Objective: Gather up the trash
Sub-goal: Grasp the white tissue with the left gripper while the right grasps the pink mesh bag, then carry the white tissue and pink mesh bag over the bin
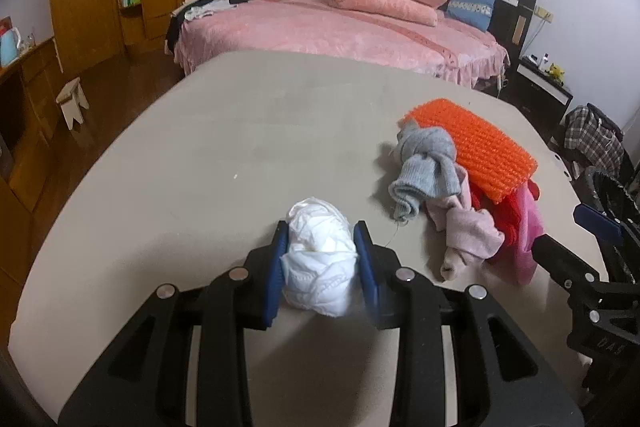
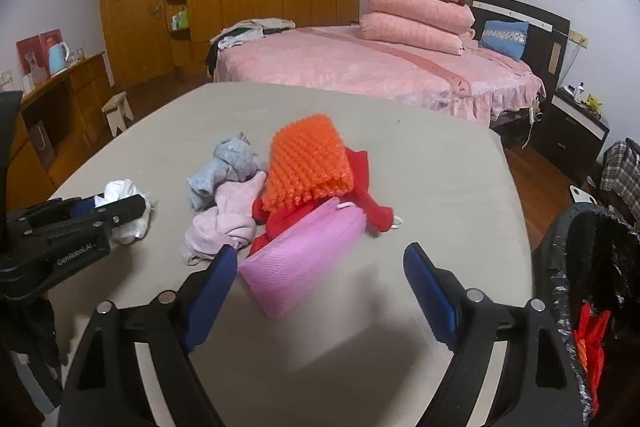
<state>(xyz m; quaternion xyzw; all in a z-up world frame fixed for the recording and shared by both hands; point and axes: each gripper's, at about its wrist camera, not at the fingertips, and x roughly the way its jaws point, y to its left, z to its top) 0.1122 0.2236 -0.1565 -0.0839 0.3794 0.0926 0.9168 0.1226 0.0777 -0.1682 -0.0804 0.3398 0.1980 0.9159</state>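
My left gripper point(image 1: 321, 231) is shut on a crumpled white paper wad point(image 1: 320, 267), its blue pads pressing both sides just over the beige table point(image 1: 240, 147). The right wrist view shows the same wad point(image 2: 124, 189) in that left gripper point(image 2: 116, 207) at the left. My right gripper point(image 2: 320, 255) is open and holds nothing, with a pink mesh pouch point(image 2: 304, 259) lying just ahead of its left finger. Behind the pouch is a pile: an orange spiky mat point(image 2: 308, 163), red cloth point(image 2: 360, 195), a pale pink sock point(image 2: 228, 215) and a grey sock point(image 2: 224, 163).
A bin lined with a black bag point(image 2: 592, 267) stands off the table's right edge, with something red inside. A pink bed point(image 2: 380, 67) lies beyond the table. A small stool point(image 2: 118, 111) and wooden cabinets point(image 2: 60, 99) stand to the left, a dark nightstand point(image 2: 576, 123) at the right.
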